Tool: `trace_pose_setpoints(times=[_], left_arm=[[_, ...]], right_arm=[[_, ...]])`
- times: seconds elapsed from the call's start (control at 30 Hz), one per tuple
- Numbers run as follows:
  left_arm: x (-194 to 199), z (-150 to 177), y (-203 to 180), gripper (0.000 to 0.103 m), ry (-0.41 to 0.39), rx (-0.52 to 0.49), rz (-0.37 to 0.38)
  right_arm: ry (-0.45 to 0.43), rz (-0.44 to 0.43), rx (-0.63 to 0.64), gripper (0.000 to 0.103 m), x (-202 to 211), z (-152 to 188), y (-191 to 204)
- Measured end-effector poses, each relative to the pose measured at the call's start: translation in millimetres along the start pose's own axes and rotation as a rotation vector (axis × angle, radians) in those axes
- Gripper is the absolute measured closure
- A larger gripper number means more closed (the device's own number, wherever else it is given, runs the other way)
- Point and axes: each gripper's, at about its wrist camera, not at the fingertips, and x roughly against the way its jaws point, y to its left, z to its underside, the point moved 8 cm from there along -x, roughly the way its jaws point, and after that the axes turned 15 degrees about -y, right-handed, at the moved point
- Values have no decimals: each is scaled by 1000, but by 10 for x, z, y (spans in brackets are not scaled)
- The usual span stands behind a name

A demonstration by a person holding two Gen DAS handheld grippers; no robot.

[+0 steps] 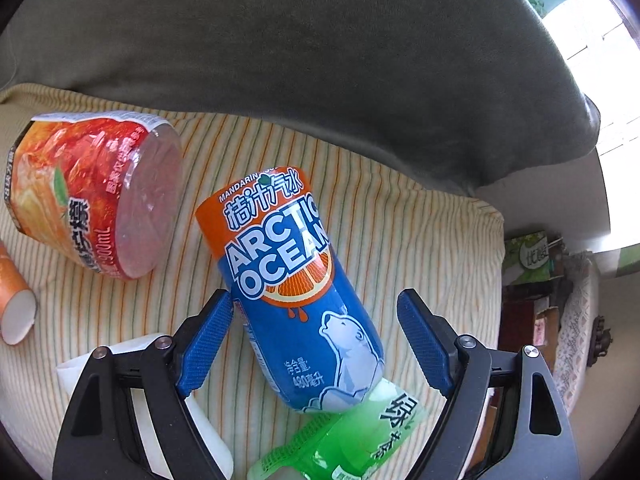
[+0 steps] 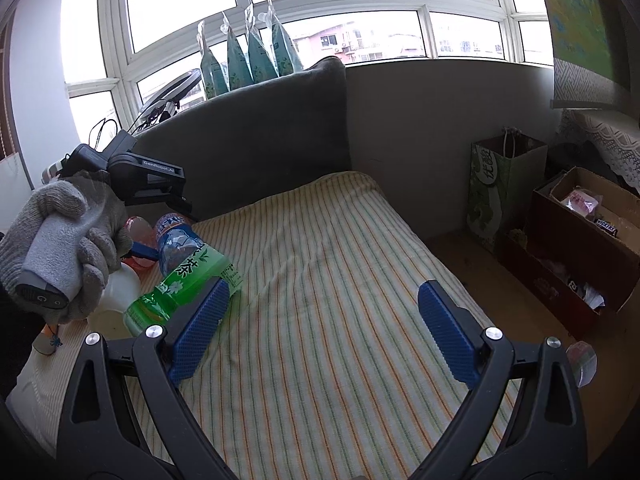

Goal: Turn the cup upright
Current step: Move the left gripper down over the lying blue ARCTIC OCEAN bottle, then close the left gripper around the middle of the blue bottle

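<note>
Left gripper (image 1: 316, 340) over the cup (image 1: 290, 288), jaws apart.
Glossy blue-orange cylindrical cup lies on the striped cloth (image 1: 420, 248), long axis running away from me, between my ribbed blue pads (image 1: 208, 344), left one just beside it. Right gripper (image 2: 324, 332) gapes wide, holding nothing.

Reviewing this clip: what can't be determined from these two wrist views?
- Arctic Ocean bottle: its neck end is hidden behind the green tea bottle in the left wrist view.
- Orange paper cup: cut off by the left edge; only its open end shows.
- White object: mostly behind the left gripper; identity unclear.
- Right gripper: open over bare striped cover.
</note>
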Motion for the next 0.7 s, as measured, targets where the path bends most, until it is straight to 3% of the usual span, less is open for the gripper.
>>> trace_pose_setpoints(times=[0.17,0.7], left_arm=[[-106,61,-93,26,5,-78,-34],[-82,47,-84,33,-17,-88,1]], right_arm=[[-1,-1,1,6,18,14,-11],[-3,5,-4,6,37,32,-46]])
